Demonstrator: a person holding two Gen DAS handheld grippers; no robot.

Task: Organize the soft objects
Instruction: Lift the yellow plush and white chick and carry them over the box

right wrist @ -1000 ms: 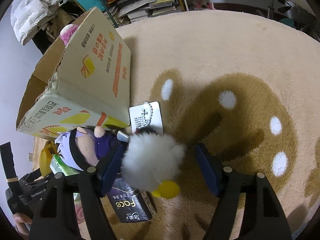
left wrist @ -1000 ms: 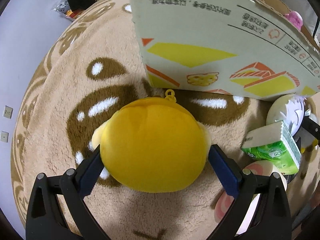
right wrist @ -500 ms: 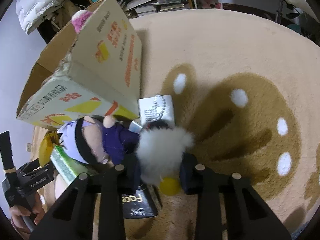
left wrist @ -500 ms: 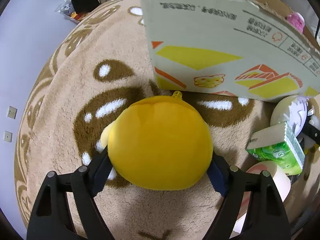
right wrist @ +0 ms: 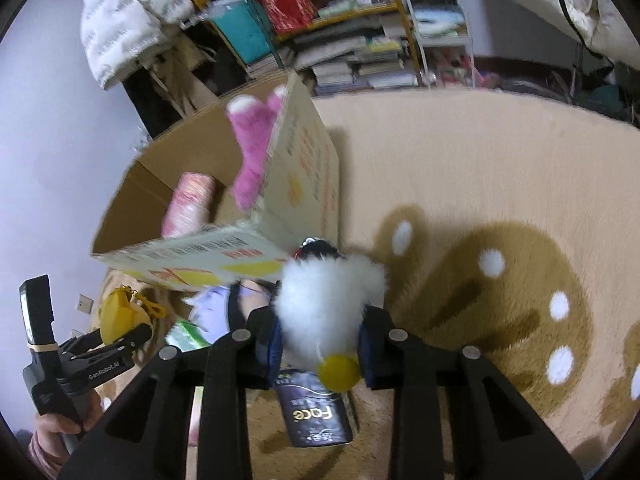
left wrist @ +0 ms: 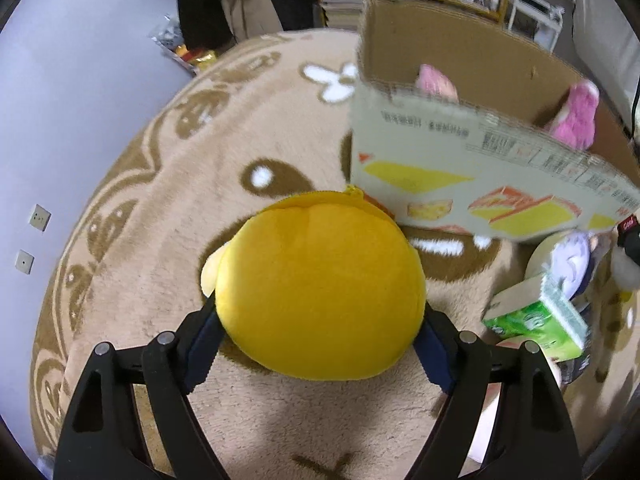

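My left gripper [left wrist: 318, 344] is shut on a round yellow plush [left wrist: 320, 288] and holds it above the rug, in front of the cardboard box [left wrist: 472, 184]. My right gripper [right wrist: 320, 344] is shut on a white fluffy plush [right wrist: 328, 300] with a yellow foot, lifted beside the box [right wrist: 308, 168]. In the right wrist view the left gripper [right wrist: 120, 340] and its yellow plush [right wrist: 118, 318] show at lower left. Pink plush toys [right wrist: 252, 152] lie inside the box.
A purple-haired doll [left wrist: 572, 260], a green tissue pack [left wrist: 536, 316] and a dark packet [right wrist: 314, 412] lie on the beige rug [right wrist: 500, 184] by the box. Shelves with books [right wrist: 360, 56] stand behind. A wall [left wrist: 60, 100] is to the left.
Both grippers closed on their plush toys and lifted them off the rug. The view rose, so the box's open top and the pink toys inside now show.
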